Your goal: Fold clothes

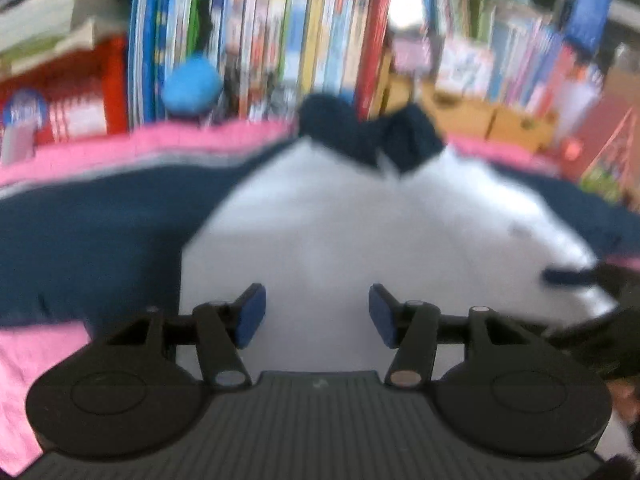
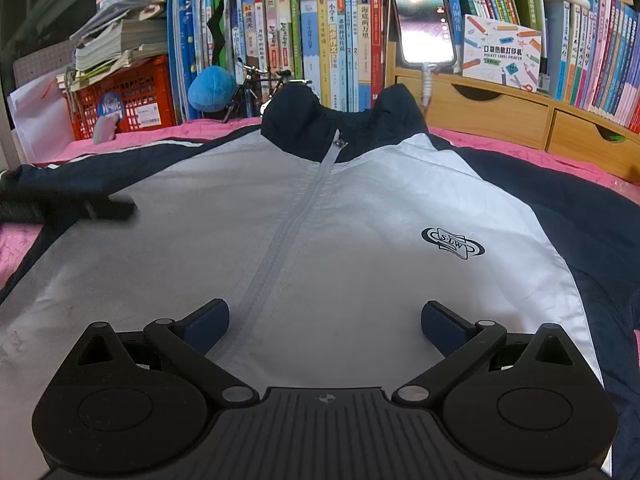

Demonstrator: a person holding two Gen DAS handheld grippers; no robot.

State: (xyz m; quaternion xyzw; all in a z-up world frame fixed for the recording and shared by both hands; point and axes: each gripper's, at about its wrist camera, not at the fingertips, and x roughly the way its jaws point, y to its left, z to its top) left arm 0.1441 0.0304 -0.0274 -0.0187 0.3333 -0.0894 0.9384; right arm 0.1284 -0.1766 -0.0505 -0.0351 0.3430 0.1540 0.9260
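Right gripper (image 2: pixel 325 326): jaws stand wide apart above the lower white front of the jacket (image 2: pixel 360 216), with nothing between the blue pads (image 2: pixel 440 330). The zip (image 2: pixel 280 240) passes between the pads and runs up to the dark collar (image 2: pixel 340 116).

Left gripper (image 1: pixel 317 316): its own view is blurred, but the jaws are parted and empty, with bare white cloth showing between the pads (image 1: pixel 252 316). In the right wrist view this same gripper appears as a dark blurred shape at the jacket's left edge, over the sleeve.

The jacket lies spread flat, front side up and zipped, on a pink cover (image 2: pixel 540 152). The body panel is white; the sleeves (image 2: pixel 580 220) and collar are navy. One sleeve extends to each side. A dark round emblem (image 2: pixel 453 243) sits on the chest to the right of the zip.

Beyond the collar — a small model bicycle (image 2: pixel 260 80) and a blue plush ball (image 2: pixel 212 88) stand at the far edge of the cover. To the left is a red crate (image 2: pixel 136 92) with stacked papers on top. Behind stands a row of upright books (image 2: pixel 312 40). To the right, a phone (image 2: pixel 422 16) is propped upright above a wooden drawer unit (image 2: pixel 500 116), beside a printed box (image 2: pixel 502 54), with more books further right.
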